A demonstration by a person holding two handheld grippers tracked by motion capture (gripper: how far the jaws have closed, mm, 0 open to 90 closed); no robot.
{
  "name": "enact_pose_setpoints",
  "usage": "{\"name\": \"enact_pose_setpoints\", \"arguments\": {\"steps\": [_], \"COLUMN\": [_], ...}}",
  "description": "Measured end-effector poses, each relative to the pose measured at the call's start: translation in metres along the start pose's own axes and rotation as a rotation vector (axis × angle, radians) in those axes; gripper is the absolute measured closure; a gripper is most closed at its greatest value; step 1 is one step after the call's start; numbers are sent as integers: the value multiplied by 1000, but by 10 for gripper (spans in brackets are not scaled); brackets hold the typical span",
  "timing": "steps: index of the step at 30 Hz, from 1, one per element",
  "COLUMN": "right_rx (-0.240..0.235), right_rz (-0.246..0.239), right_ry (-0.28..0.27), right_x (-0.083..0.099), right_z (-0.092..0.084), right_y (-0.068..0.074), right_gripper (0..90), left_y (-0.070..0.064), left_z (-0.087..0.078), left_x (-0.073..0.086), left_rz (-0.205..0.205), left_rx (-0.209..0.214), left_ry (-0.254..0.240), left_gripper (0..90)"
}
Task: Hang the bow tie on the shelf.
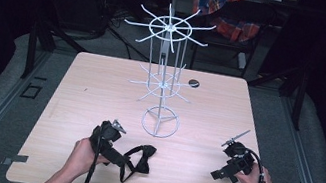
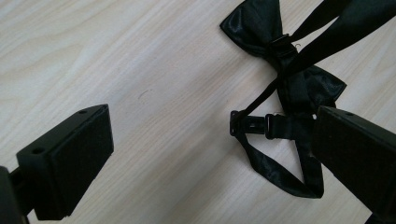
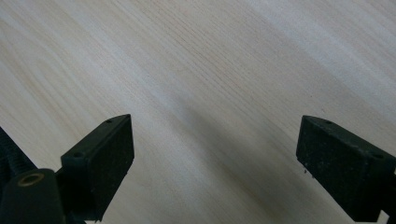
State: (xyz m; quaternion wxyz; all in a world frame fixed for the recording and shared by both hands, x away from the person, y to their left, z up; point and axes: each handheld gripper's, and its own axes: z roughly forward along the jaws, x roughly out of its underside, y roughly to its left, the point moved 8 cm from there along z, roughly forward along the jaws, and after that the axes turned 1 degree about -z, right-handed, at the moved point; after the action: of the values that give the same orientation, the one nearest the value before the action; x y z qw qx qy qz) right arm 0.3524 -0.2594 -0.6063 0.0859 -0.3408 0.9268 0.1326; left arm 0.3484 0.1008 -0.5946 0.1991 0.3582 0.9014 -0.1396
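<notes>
Soft, floppy black bow tie (image 2: 285,60) on the worktop (image 1: 100,90), best pinched at its middle knot, with left claw (image 2: 210,149) and right claw (image 3: 215,163) both wide open, empty.

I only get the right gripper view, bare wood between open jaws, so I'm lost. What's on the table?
Observer: A black bow tie with its strap lies by the left gripper.
Operator: Is it gripped?
Observer: No. The left gripper's jaws stand wide open, the strap's clasp between them.
Operator: Anything else?
Observer: A white wire rack stands at the table's middle, nothing on its arms.
</notes>
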Motion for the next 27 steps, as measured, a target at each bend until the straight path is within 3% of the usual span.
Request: {"name": "enact_pose_setpoints", "arguments": {"steps": [5, 8, 10, 13, 17, 20, 23, 24, 27], "right_rx": [1, -1, 2, 3, 2, -2, -2, -4, -4], "right_rz": [-15, -11, -11, -12, 2, -14, -17, -11, 7], "right_ry": [24, 24, 22, 22, -1, 22, 20, 20, -4], "right_x": [1, 1, 1, 1, 0, 1, 1, 1, 0], "right_z": [0, 0, 0, 0, 2, 0, 0, 0, 1], "right_y": [-1, -1, -1, -1, -1, -1, -1, -1, 0], "right_gripper": [112, 112, 112, 112, 113, 113, 113, 114, 114], "left_y": [-3, -8, -13, -14, -12, -12, -15, -16, -17], "left_z": [10, 15, 17, 16, 11, 10, 10, 7, 4], "left_x": [-1, -2, -3, -4, -6, -6, -5, -6, -7], "left_rz": [7, 16, 19, 30, 20, 20, 38, 49, 55], "left_rx": [4, 36, 60, 68, 75, 94, 110, 107, 102], "left_ry": [30, 44, 36, 34, -6, -8, -7, -19, -34], "left_gripper": [0, 10, 111, 214, 393, 520, 596, 697, 822]}}
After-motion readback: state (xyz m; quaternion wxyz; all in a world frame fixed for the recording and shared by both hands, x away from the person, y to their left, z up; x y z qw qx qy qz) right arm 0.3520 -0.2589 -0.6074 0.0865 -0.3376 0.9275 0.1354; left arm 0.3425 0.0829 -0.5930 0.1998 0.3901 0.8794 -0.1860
